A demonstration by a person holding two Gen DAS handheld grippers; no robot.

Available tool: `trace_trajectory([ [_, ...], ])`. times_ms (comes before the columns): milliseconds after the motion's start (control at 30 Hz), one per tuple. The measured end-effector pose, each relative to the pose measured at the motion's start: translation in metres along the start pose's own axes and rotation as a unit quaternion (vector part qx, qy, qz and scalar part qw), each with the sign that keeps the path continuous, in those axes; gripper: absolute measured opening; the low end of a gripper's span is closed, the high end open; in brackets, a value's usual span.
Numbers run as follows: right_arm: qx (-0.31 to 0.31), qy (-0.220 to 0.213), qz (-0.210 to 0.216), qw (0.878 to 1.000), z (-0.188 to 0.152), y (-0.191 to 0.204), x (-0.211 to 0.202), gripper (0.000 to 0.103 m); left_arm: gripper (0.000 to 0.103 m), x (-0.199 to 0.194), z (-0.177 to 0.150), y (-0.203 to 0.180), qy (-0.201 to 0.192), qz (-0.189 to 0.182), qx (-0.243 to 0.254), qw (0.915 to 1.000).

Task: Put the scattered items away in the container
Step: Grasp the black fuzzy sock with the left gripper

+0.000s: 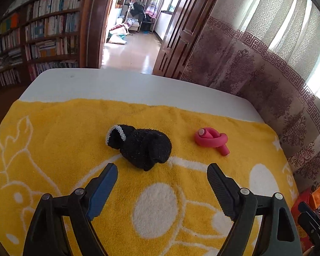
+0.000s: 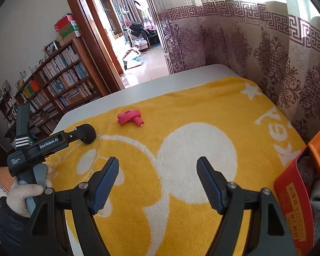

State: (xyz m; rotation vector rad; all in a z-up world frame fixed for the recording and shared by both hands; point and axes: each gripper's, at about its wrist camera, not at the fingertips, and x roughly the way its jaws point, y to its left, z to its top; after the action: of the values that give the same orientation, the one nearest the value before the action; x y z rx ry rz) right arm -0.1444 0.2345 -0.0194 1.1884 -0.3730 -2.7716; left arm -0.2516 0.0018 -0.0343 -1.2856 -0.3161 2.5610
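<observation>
Lying on the yellow towel (image 1: 74,132) are the two stray items, a rolled black sock (image 1: 140,145) with a white-trimmed cuff and, well apart to its right, a pink foam curler (image 1: 211,139) twisted into a knot. The sock is sitting just ahead of the left gripper (image 1: 162,177), almost centred between its fingers, and nothing is touching it. The curler is resting farther up the towel from the right gripper (image 2: 157,170), a little left of its line. The red container (image 2: 292,198) is standing at the towel's right edge, near the right gripper, with grey cloth and an orange block already inside it.

The step in hand, as I judge it, is the approach for a pick, with both items not yet collected. The next move is calling for the left gripper to ease forward and down until its fingers (image 1: 106,183) are straddling the sock, then to close on the soft bundle firmly enough that it is not unrolling on the way to the container. The curler looks like the right gripper's job, needing a longer reach.

Both grippers are spread wide and holding nothing, hanging above the towel, which is covering most of the white bench (image 1: 117,83). A gloved hand (image 2: 24,194) is gripping the left handle
</observation>
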Motion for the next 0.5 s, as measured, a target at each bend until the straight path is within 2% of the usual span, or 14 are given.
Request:
trace_trajectory([
  [100, 0.004, 0.006, -0.005, 1.0, -0.007, -0.005, 0.009, 0.079, 0.088, 0.014, 0.007, -0.001, 0.008, 0.01, -0.001, 0.9999],
  [333, -0.017, 0.014, -0.021, 1.0, -0.018, -0.003, 0.025, 0.079, 0.088, 0.04, 0.019, 0.003, -0.001, 0.077, 0.0, 0.997],
  [500, -0.046, 0.012, -0.028, 0.998, -0.024, 0.005, 0.03, 0.079, 0.087, 0.063, 0.013, 0.01, 0.006, 0.073, -0.003, 0.9973],
])
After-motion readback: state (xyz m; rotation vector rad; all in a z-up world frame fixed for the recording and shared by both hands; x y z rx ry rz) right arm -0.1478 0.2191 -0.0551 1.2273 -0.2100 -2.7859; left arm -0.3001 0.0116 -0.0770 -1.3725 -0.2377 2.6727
